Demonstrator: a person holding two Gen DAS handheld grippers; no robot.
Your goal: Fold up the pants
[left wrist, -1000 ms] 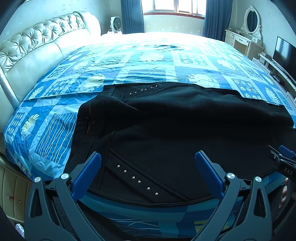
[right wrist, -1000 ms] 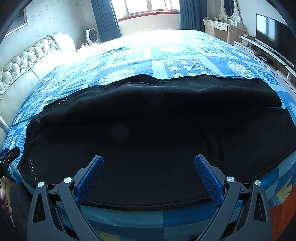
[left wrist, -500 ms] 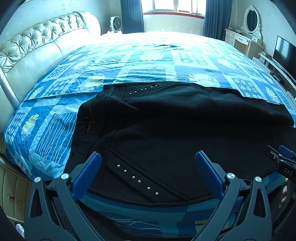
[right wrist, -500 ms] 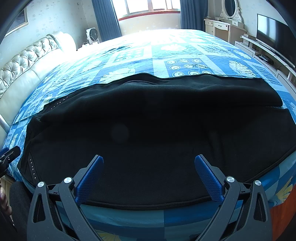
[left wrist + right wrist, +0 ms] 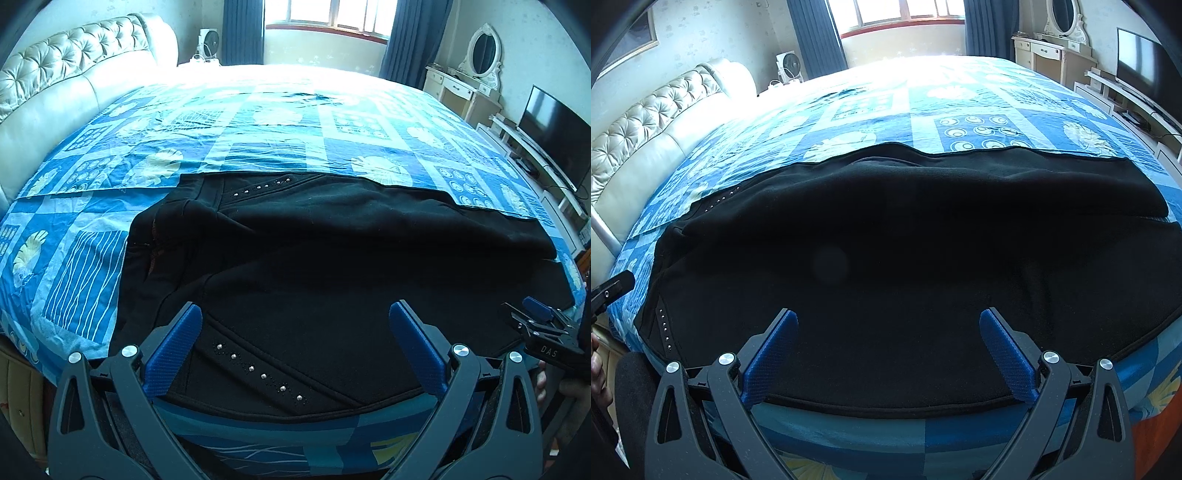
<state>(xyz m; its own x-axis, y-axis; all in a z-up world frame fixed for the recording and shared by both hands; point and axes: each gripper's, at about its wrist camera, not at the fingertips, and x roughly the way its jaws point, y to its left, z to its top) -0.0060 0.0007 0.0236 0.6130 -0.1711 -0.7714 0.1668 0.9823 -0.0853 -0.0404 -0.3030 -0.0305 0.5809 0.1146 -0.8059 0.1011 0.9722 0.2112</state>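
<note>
Hovering spread-fingered over black pants, left gripper faces right gripper, seemingly lettered "DAS".

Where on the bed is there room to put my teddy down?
The far half of the blue bedspread is bare, from the pants' far edge up to the window. Another free patch lies between the pants and the headboard. The near edge is crowded: pants and both open grippers.
</note>
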